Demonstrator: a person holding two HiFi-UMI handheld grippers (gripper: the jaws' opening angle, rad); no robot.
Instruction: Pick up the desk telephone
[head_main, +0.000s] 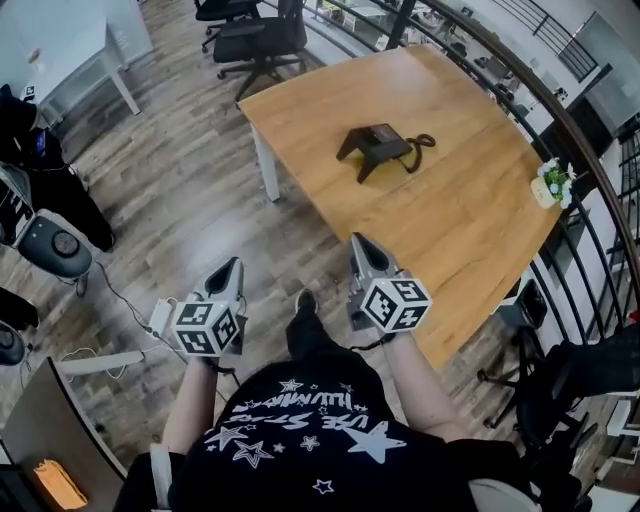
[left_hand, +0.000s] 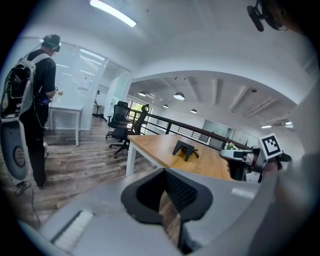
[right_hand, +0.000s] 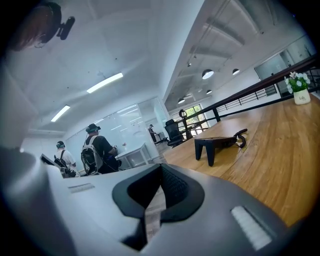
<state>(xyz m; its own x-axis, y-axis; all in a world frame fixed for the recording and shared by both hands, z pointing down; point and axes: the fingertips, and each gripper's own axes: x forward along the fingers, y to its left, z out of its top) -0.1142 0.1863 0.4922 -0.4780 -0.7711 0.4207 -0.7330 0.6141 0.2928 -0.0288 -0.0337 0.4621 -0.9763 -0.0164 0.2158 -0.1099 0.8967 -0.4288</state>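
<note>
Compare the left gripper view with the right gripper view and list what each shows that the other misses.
Left only: the right gripper with its marker cube, and a white leg of the wooden table. Right only: a second person beside the backpack wearer. Both: the desk telephone standing on that table, black office chairs, the railing.

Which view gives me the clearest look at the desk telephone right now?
The head view: the desk telephone shows whole from above, cord included, on the table. The right gripper view shows it side-on from low down; the left gripper view shows it small and far off.
</note>
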